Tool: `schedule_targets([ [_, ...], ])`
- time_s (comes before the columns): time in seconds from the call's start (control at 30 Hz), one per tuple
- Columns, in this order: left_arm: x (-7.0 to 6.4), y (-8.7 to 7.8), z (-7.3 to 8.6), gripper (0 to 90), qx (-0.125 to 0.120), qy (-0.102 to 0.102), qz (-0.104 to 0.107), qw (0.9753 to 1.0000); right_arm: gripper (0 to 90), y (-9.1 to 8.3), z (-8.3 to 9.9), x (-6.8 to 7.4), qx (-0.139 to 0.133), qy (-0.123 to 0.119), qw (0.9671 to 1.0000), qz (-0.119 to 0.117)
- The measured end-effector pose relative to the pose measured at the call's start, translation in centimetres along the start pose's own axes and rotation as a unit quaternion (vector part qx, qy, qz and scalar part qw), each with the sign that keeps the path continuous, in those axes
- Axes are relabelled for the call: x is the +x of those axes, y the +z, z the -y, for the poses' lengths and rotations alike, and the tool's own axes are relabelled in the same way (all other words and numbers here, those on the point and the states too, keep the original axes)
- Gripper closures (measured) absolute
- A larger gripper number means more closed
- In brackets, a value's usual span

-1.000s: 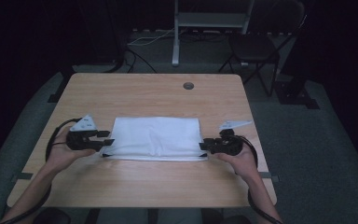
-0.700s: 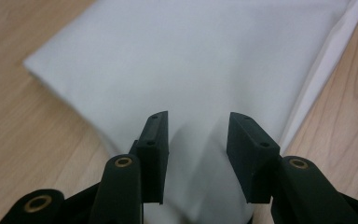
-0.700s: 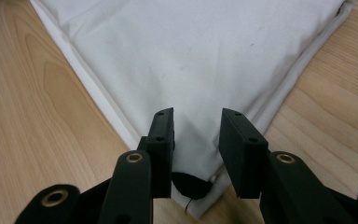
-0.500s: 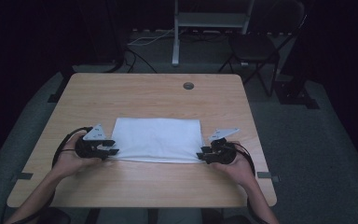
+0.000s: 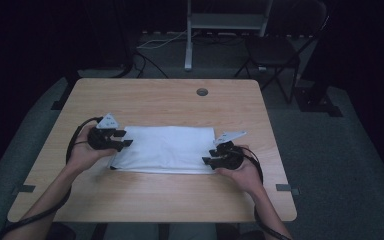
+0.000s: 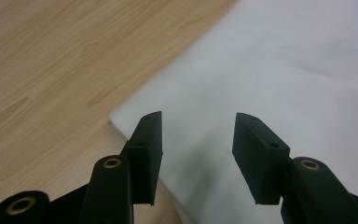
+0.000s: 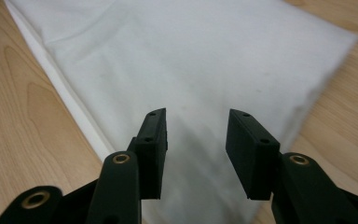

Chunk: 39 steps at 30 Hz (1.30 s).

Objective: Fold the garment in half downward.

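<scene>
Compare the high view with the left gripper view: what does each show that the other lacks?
High view alone: both hands, the left gripper and right gripper at opposite ends of the folded white cloth, the table's grommet hole, a chair behind. Left gripper view alone: its two black fingers spread apart above the cloth's corner, with nothing between them. Shared: white cloth lying on the wooden table.
</scene>
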<state>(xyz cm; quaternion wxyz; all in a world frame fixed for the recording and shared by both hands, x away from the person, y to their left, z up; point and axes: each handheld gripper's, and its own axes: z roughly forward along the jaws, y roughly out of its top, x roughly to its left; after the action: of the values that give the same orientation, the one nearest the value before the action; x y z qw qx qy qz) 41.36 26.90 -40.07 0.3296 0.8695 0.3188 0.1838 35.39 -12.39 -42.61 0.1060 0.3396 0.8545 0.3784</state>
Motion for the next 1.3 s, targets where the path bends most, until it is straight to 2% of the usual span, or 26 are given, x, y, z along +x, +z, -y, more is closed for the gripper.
schedule_targets([
  [0.13, 1.1, 1.5, -0.3, 51.4, 0.015, -0.022, 0.002, 0.9996, 56.6, 0.5, 0.2, 0.7, 0.007, -0.015, 0.9999, 0.004],
  [0.23, 1.4, 2.2, 0.0, 51.5, 0.030, -0.029, 0.000, 0.9991, 56.5, 0.5, 0.3, 0.9, 0.006, -0.022, 0.9997, 0.009],
  [0.33, 1.6, 2.6, 0.3, 51.4, 0.038, -0.034, -0.001, 0.9987, 56.0, 0.5, 0.4, 1.0, 0.007, -0.031, 0.9994, 0.012],
  [0.37, 1.6, 2.7, 0.4, 51.3, 0.041, -0.029, -0.003, 0.9987, 56.0, 0.5, 0.4, 1.0, 0.007, -0.033, 0.9994, 0.013],
  [0.63, 1.8, 2.9, 0.3, 51.2, 0.039, -0.032, -0.018, 0.9986, 55.6, 0.4, 0.6, 1.1, 0.007, -0.039, 0.9991, 0.014],
  [0.73, 1.0, 2.4, 0.1, 50.9, 0.037, -0.022, -0.029, 0.9987, 54.3, 0.4, 0.6, 1.0, 0.008, -0.038, 0.9991, 0.016],
  [0.8, 0.0, 1.5, 0.0, 50.5, 0.022, -0.017, -0.019, 0.9994, 51.3, 0.4, 0.4, 1.1, 0.010, -0.037, 0.9990, 0.023],
  [0.9, -2.3, -0.2, 0.5, 50.0, 0.016, 0.012, -0.006, 0.9998, 51.0, 0.0, 0.2, 1.3, -0.008, -0.028, 0.9992, 0.027],
  [0.97, -3.7, -1.0, 1.2, 49.7, 0.024, 0.031, 0.008, 0.9992, 50.7, -0.1, 0.1, 1.5, -0.010, -0.028, 0.9991, 0.030],
  [1.0, -4.2, -1.2, 1.7, 49.6, 0.030, 0.035, 0.010, 0.9989, 50.3, 0.0, 0.1, 1.7, -0.006, -0.028, 0.9991, 0.030],
  [1.1, -4.6, -1.8, 3.1, 49.6, 0.042, 0.036, 0.008, 0.9984, 49.8, 0.1, 0.4, 2.2, 0.008, -0.039, 0.9985, 0.038],
  [1.23, -4.6, -2.3, 4.4, 49.7, 0.040, 0.030, 0.006, 0.9987, 49.3, -0.3, 0.9, 2.6, 0.018, -0.044, 0.9974, 0.055],
  [1.3, -4.5, -2.5, 4.6, 49.8, 0.041, 0.035, -0.006, 0.9985, 49.0, -0.3, 1.2, 2.7, 0.019, -0.040, 0.9974, 0.057],
])
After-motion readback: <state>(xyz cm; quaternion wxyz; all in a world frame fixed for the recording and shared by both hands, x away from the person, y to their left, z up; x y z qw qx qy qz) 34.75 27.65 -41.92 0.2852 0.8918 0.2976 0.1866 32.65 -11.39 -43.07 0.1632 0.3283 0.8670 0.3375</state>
